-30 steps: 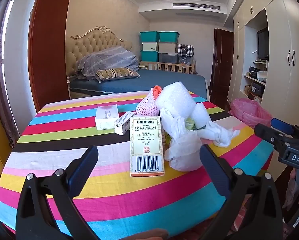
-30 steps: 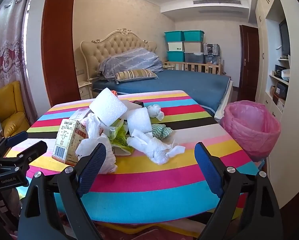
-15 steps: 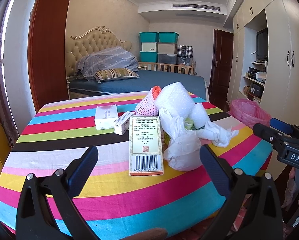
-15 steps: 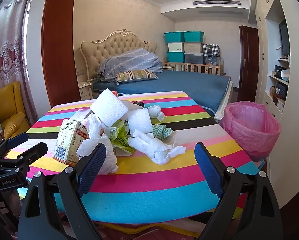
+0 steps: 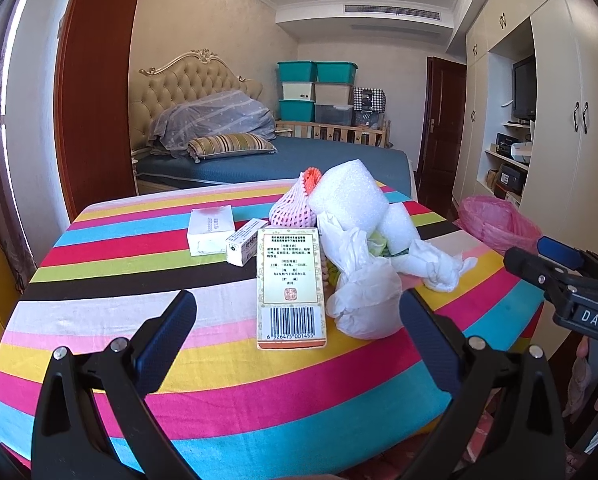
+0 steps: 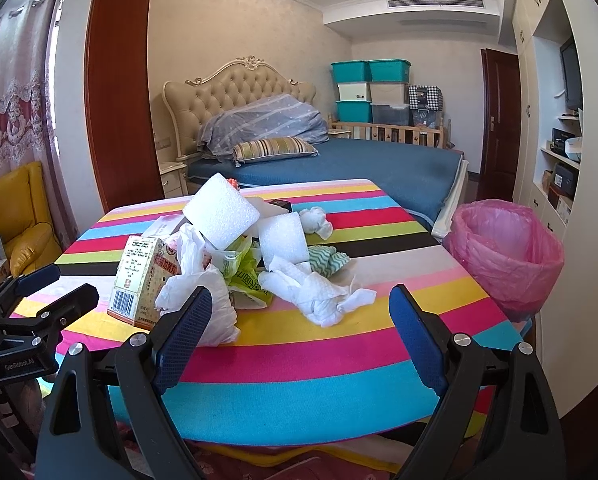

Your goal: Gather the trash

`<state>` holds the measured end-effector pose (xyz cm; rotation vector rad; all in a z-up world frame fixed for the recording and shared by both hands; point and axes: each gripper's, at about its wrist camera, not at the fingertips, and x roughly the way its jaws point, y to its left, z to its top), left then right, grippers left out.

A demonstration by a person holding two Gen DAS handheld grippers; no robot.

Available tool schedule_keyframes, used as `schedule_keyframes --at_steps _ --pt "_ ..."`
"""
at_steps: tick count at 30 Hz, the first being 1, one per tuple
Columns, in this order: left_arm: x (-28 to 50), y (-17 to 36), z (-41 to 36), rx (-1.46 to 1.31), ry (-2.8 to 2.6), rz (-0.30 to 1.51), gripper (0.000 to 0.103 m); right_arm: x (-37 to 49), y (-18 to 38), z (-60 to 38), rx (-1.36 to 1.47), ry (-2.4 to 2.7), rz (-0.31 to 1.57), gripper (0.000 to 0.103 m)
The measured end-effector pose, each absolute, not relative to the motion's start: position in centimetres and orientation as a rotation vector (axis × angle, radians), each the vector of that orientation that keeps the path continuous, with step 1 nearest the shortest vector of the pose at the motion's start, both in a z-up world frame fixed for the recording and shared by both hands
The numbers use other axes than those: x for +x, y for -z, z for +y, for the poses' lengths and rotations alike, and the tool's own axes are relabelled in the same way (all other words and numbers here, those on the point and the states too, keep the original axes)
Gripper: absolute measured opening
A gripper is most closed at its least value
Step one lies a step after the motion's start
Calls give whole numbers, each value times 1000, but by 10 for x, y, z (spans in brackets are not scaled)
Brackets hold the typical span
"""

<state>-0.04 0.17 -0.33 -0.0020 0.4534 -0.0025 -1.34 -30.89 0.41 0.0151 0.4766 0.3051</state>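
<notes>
Both the left claw (image 5: 297, 330) and right claw (image 6: 299, 326) hover spread and empty at the striped-cloth counter (image 6: 299, 372) near edge. Just beyond, the crumpled white plastic bag (image 5: 365, 304) may slip. The pink-lined bin (image 6: 507, 256) stands off the right edge, so anything dropped there would land on the floor.

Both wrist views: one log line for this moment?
left gripper: open | right gripper: open | crumpled white paper: on striped table | pink-lined bin: beside table

both wrist views over striped table (image 5: 99, 280)
</notes>
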Motion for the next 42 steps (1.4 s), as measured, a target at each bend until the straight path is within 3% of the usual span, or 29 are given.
schedule_keyframes --at_steps 22,42 --pt "-2 2 -1 -5 12 426 98 -13 -2 -307 18 -307 483 85" --pt "6 9 8 -50 47 505 98 -3 10 -313 35 -310 509 85"
